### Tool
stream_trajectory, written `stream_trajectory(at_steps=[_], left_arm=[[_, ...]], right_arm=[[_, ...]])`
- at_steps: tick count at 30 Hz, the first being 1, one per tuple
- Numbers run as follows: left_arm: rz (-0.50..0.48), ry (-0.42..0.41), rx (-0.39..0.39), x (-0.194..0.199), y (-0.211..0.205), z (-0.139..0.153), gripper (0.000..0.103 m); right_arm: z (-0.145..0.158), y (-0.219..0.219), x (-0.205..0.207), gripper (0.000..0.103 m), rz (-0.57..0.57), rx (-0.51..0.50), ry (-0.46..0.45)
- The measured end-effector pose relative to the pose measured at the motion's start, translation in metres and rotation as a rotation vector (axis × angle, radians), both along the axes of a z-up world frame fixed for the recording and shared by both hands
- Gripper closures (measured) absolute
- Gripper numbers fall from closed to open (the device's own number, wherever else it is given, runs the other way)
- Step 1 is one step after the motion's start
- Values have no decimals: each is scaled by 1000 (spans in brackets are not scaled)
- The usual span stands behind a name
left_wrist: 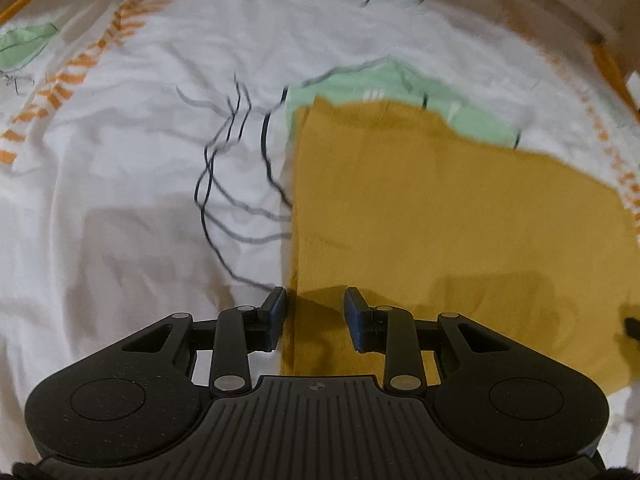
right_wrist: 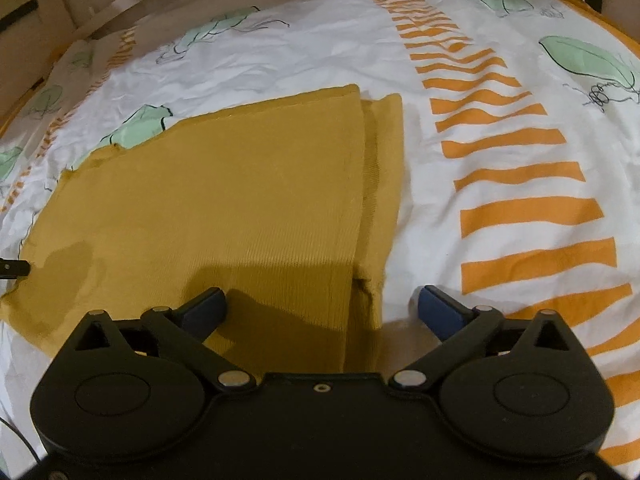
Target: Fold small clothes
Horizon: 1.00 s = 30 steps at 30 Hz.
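A mustard-yellow ribbed garment lies flat on a printed bed sheet. In the right wrist view the garment shows a folded layer on top, with a narrower strip sticking out along its right side. My left gripper hovers over the garment's left edge with its jaws partly apart; the pads do not press on the cloth. My right gripper stands wide open over the garment's near right corner, one finger above the cloth and the other above the sheet.
The sheet is white with orange stripes and green leaf prints. A wooden bed frame runs along the far side. A dark tip of the other gripper shows at the left edge.
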<state>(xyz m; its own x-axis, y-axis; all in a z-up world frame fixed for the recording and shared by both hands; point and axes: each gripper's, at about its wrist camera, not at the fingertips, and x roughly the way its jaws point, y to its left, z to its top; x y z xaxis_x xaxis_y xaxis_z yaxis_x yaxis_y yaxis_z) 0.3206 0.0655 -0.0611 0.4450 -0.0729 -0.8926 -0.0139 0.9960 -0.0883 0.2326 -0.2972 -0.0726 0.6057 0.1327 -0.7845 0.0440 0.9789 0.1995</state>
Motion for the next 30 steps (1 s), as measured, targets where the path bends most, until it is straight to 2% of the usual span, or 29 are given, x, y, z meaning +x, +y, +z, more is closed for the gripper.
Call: stream_trajectory(at_steps=[7, 17, 23, 28, 30], left_arm=[[8, -11, 28, -3, -4, -5, 70], [99, -11, 30, -1, -9, -6, 65], [29, -49, 84, -5, -17, -2, 66], [42, -99, -6, -13, -20, 15, 66], [9, -102, 14, -11, -33, 22, 66]], right_arm=[[-1, -5, 2, 0, -17, 29, 12], [2, -10, 10, 0, -46, 65, 75], [2, -32, 15, 0, -84, 215, 106], [-2, -52, 15, 0, -116, 351, 115], [-2, -54, 15, 0, -115, 369, 122]])
